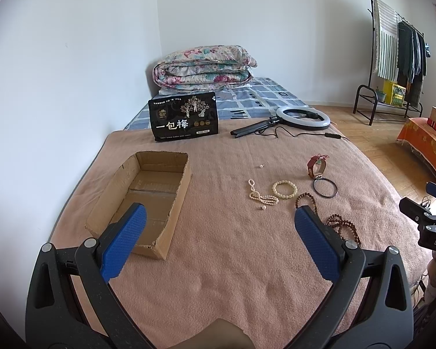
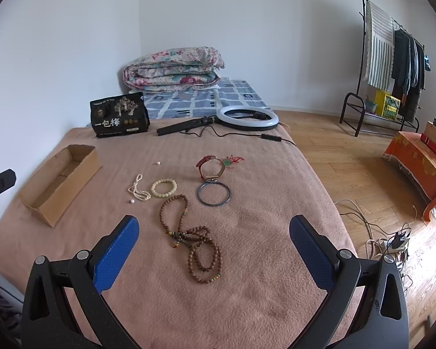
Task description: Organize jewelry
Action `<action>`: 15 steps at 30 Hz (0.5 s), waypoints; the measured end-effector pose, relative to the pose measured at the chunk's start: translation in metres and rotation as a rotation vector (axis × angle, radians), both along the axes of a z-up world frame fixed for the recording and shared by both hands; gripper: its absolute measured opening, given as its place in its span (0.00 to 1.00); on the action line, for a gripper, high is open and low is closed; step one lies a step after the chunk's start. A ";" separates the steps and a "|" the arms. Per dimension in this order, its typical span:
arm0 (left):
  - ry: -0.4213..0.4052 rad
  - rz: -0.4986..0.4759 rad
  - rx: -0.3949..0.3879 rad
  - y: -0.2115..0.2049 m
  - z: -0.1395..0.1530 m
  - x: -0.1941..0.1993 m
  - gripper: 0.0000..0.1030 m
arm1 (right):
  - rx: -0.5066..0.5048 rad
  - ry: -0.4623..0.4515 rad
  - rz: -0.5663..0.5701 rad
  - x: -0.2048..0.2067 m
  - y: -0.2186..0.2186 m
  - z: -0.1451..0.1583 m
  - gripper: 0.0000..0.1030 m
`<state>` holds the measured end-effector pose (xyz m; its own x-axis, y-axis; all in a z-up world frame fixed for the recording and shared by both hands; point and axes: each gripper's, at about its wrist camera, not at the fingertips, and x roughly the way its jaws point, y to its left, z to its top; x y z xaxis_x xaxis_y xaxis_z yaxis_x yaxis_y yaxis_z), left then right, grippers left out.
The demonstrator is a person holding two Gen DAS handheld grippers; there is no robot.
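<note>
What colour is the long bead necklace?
Brown wooden beads, with a few green-yellow ones; clearest from the right wrist.

A bed covered by a pinkish-brown blanket (image 2: 247,261) carries an open cardboard box (image 2: 58,186), a black snack bag (image 2: 117,119), a white ring light (image 2: 247,117) and jewelry — brown bead strand (image 2: 189,232), dark bangle (image 2: 213,194), cream bracelet (image 2: 163,187), pearl string (image 2: 136,190), red-strapped watch (image 2: 210,167).

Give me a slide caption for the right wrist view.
Open right gripper over brown bead necklace; empty cardboard box waits left.
</note>
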<state>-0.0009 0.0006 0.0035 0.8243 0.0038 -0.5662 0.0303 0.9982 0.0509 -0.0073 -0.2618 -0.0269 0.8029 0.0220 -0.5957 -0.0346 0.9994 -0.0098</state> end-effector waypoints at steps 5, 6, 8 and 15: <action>0.005 0.005 0.001 0.001 -0.001 0.002 1.00 | 0.003 0.014 0.015 0.002 0.003 -0.004 0.99; 0.006 0.005 0.003 0.001 -0.002 0.002 1.00 | 0.004 0.016 0.016 0.002 0.003 -0.005 0.99; 0.008 0.007 0.002 0.001 -0.004 0.004 1.00 | 0.003 0.021 0.016 0.004 0.003 -0.006 0.99; 0.036 0.028 0.005 0.003 -0.017 0.016 1.00 | 0.014 0.054 0.024 0.014 0.003 -0.011 0.99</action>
